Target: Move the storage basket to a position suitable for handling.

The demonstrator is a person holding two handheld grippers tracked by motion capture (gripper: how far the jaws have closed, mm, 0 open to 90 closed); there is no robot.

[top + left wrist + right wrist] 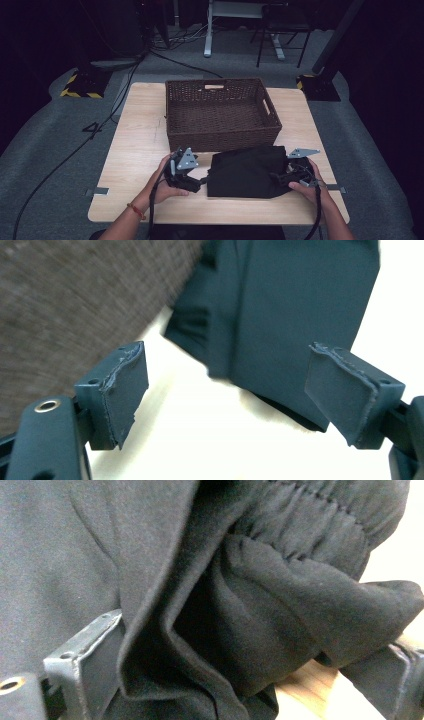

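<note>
A folded black garment (247, 170) lies on the wooden table (135, 145), just in front of a brown wicker basket (222, 140). My left gripper (200, 184) sits at the garment's left edge. In the left gripper view its jaws (225, 352) stand wide open and hold nothing, with the garment (295, 315) lying beyond them. My right gripper (277, 176) is at the garment's right edge. Its jaws (252, 635) are open, with bunched folds of the garment (280, 595) between them. A strip of bare table shows between the cloth and the right fingertip (400, 680).
The basket's inside (215, 115) holds nothing and it fills the far middle of the table. Bare tabletop lies to the left and along the near edge. A cable (60, 165) runs over the grey floor at the left. A chair (280, 30) and desk legs stand behind.
</note>
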